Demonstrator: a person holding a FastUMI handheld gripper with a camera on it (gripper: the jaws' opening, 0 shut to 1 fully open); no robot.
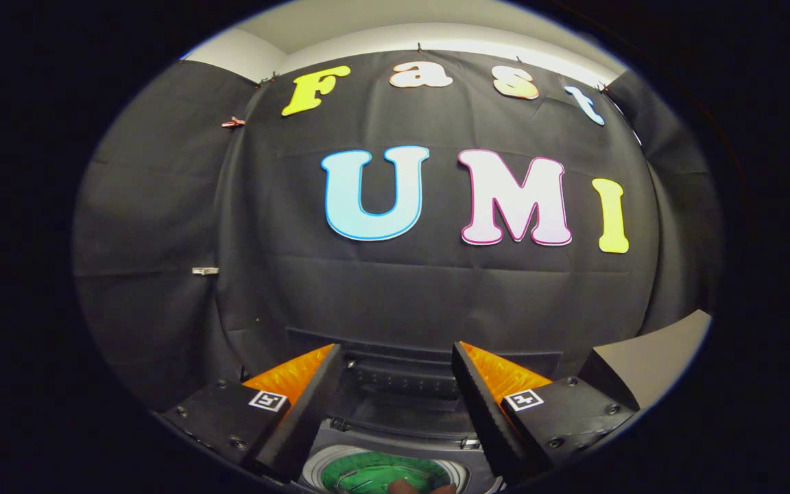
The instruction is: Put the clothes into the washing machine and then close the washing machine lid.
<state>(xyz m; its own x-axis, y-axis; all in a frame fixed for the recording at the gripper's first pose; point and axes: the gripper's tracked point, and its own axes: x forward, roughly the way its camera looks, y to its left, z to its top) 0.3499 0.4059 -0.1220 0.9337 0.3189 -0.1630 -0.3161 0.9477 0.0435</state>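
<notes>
My gripper (398,357) is open, its two fingers spread wide with nothing between them. Below and between the fingers lies the washing machine (395,429), its lid raised upright behind the opening. The round drum mouth (382,472) sits under the fingers and shows a green inside. A small brownish bit of something (412,486) lies at the near rim of the drum; I cannot tell what it is. The gripper hangs above the machine and points at the booth wall beyond it.
A grey flat panel or board (649,363) stands to the right of the machine, close to the right finger. Black cloth walls close in the booth behind and on both sides.
</notes>
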